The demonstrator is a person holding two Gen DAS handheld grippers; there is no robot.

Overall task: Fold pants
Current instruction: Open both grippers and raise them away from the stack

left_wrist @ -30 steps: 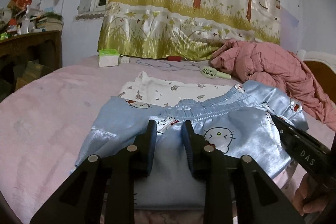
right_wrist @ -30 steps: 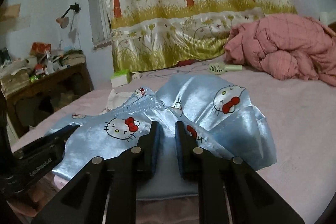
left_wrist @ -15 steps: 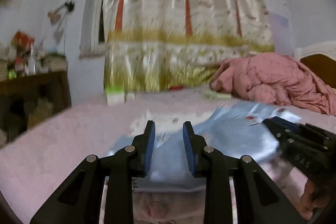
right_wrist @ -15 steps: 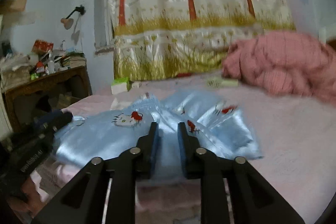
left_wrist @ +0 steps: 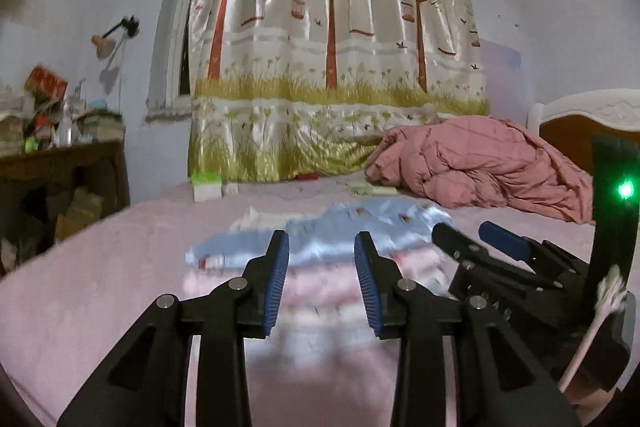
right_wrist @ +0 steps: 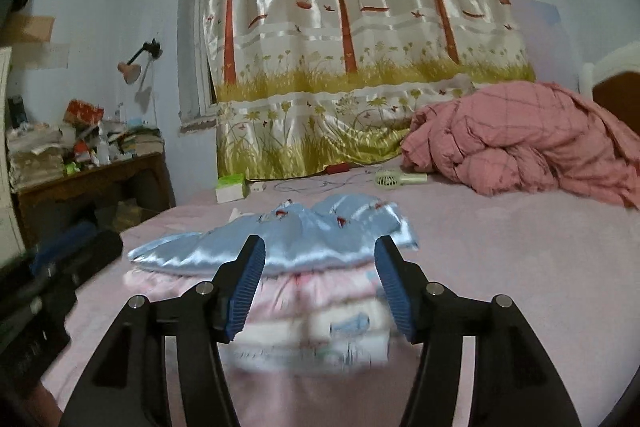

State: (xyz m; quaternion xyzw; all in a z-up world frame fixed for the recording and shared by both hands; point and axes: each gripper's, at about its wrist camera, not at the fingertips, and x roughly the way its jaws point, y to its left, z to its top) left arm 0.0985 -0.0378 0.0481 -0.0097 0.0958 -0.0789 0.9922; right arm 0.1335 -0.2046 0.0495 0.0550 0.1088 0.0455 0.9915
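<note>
Because both wrist views are smeared near the fingers, the stack under the pants (right_wrist: 280, 247) reads only as soft pink and white layers, possibly other folded garments (right_wrist: 320, 311); I cannot tell what they are.

Left gripper (left_wrist: 322, 279): jaws spread apart, ribbed blue pads (left_wrist: 278, 283) bare, nothing between them. One second ago these pads were pressed close over blue cloth. Right gripper (right_wrist: 318, 287): jaws spread wide, also holding nothing; earlier they were nearly together on the fabric. In the left view the right gripper shows at the lower right, partly cut off by the frame edge, with a green light on its body. In the right view the left gripper (right_wrist: 76, 247) is a dark blur at the left edge.

Pants: glossy pale blue satin with small red-and-white cartoon prints, lying in a folded, slightly rumpled heap on top of the stack, just beyond both sets of fingertips and touching neither. Since the earlier frames the fabric has been released and sits lower and farther off.

Bed (right_wrist: 500, 267): matte pink sheet. Farther back, a small handheld fan (right_wrist: 400, 180), a green-topped white box (right_wrist: 230, 187), a bunched pink quilted comforter (right_wrist: 532, 143). Behind, a shiny curtain (right_wrist: 360, 47) printed with trees and grass.
</note>
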